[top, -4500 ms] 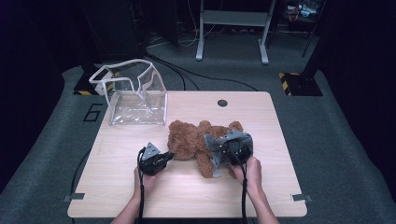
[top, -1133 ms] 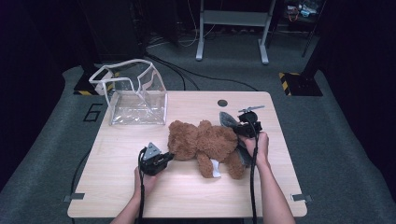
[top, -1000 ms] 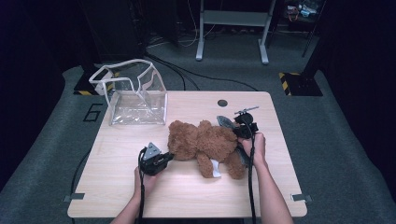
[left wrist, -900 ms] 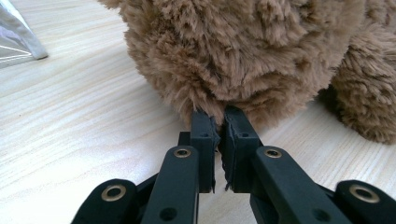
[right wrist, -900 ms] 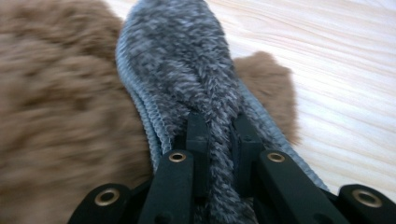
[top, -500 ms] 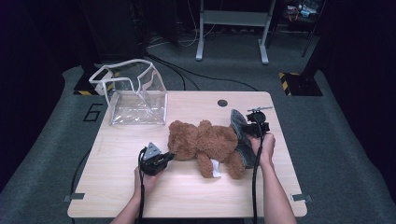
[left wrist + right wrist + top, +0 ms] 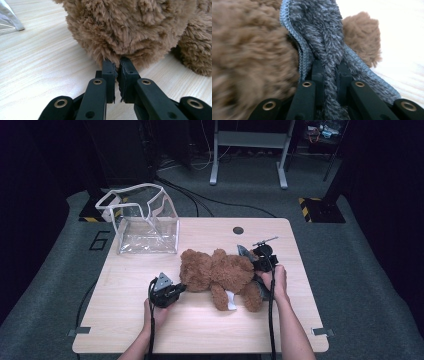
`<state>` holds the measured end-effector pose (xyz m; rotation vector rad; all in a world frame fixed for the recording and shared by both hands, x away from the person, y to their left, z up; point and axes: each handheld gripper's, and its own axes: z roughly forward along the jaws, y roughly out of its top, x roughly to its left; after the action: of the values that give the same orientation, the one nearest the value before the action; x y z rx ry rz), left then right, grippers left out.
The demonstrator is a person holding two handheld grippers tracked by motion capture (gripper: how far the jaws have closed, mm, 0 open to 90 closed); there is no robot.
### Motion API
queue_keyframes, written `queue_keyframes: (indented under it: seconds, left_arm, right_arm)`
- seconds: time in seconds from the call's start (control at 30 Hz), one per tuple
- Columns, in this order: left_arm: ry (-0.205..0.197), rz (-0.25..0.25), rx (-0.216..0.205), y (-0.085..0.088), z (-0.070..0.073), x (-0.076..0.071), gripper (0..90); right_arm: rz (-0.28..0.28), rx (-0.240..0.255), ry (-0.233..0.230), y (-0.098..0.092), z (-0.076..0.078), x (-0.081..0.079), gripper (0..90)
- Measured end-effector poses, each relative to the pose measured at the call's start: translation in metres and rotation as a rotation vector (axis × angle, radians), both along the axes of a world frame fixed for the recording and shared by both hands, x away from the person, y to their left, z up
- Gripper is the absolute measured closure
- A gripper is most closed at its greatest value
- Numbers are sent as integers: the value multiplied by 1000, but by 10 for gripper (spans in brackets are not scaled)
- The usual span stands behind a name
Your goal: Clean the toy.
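Observation:
A brown teddy bear [image 7: 220,275] lies on the wooden table [image 7: 125,320], head to the left. My left gripper [image 7: 179,289] is at its head, shut on a tuft of brown fur; in the left gripper view the gripper [image 7: 117,63] pinches the bear [image 7: 130,27] low on its head. My right gripper [image 7: 257,270] is at the bear's right side, shut on a grey fluffy cloth [image 7: 244,252]. In the right gripper view this gripper [image 7: 329,67] clamps a fold of the cloth [image 7: 324,37], with the bear [image 7: 249,50] beside it.
A clear plastic bag [image 7: 145,222] with a white rim stands open at the table's back left, and its corner [image 7: 10,20] shows in the left gripper view. A small dark round hole [image 7: 238,230] sits near the back edge. A white tag [image 7: 230,301] hangs from the bear.
The grey cloth, which lay over the bear's lower body, has been drawn off to its right side by my right gripper. In the last second that gripper shifted slightly rightward. The left gripper stayed put.

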<state>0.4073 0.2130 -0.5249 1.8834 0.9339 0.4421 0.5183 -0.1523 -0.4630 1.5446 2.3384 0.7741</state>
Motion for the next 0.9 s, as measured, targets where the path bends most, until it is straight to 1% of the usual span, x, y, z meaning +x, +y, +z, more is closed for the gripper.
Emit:
queue_keyframes:
  seconds: [0.03,0.07,0.1,0.13,0.2,0.23,0.27,0.33,0.37,0.4,0.43,0.47,0.5,0.53,0.57,0.6,0.63,0.67,0.7,0.73,0.77,0.83,0.87,0.9]
  left_arm:
    - [0,0,-1,0,0,0,836]
    - [0,-1,-1,0,0,0,836]
    - [1,0,-2,0,0,0,836]
    - [1,-1,-1,0,0,0,836]
    - [3,-4,-2,0,0,0,836]
    - [3,-4,-2,0,0,0,836]
    - [7,-9,3,0,0,0,836]
    - [3,-1,-2,0,0,0,836]
    - [3,-2,-2,0,0,0,836]
    - [3,-1,-2,0,0,0,836]
    - [3,-1,-2,0,0,0,836]
    - [2,-1,-2,0,0,0,836]
    - [2,-1,-2,0,0,0,836]
    - [3,-1,-3,0,0,0,836]
    - [3,-1,-2,0,0,0,836]
    - [3,-1,-2,0,0,0,836]
    - [3,0,-2,-1,0,0,836]
    - [8,-7,3,0,0,0,836]
    - [8,-7,3,0,0,0,836]
    - [7,-6,6,0,0,0,836]
    - [7,-6,7,0,0,0,836]
    - [6,-5,9,0,0,0,835]
    - [8,-8,11,0,0,0,836]
    - [9,-8,12,0,0,0,836]
  right_arm:
    - [-11,-5,-7,0,-1,1,809]
    - [-7,-16,-14,0,-1,2,809]
    - [-22,-36,-18,1,-1,3,809]
    - [-26,-61,-25,0,-1,4,809]
    - [-68,-83,-23,-4,-2,7,809]
    - [-68,-83,-23,-4,-2,7,809]
    - [-127,-131,-25,-11,-3,10,809]
    - [-174,-183,-29,-16,-4,13,808]
    - [-192,-203,-31,-20,-4,13,807]
    - [-211,-203,-29,-25,-4,13,807]
    - [-225,-193,-36,-30,-3,12,806]
    - [-237,-166,-45,-34,-1,9,806]
    - [-237,-166,-45,-34,-1,9,806]
    - [-244,-141,-58,-38,3,6,806]
    - [-233,-92,-89,-44,13,-3,806]
    - [-228,-70,-100,-45,18,-8,806]
    - [-219,-52,-111,-46,24,-14,806]
    - [-198,-21,-121,-48,29,-19,806]
    - [-198,-21,-121,-48,29,-19,806]
    - [-186,11,-123,-48,34,-24,806]
    - [-168,28,-127,-48,37,-28,806]
    - [-128,83,-124,-47,43,-36,806]
    - [-111,95,-117,-45,44,-40,806]
    - [-74,125,-102,-41,45,-45,806]
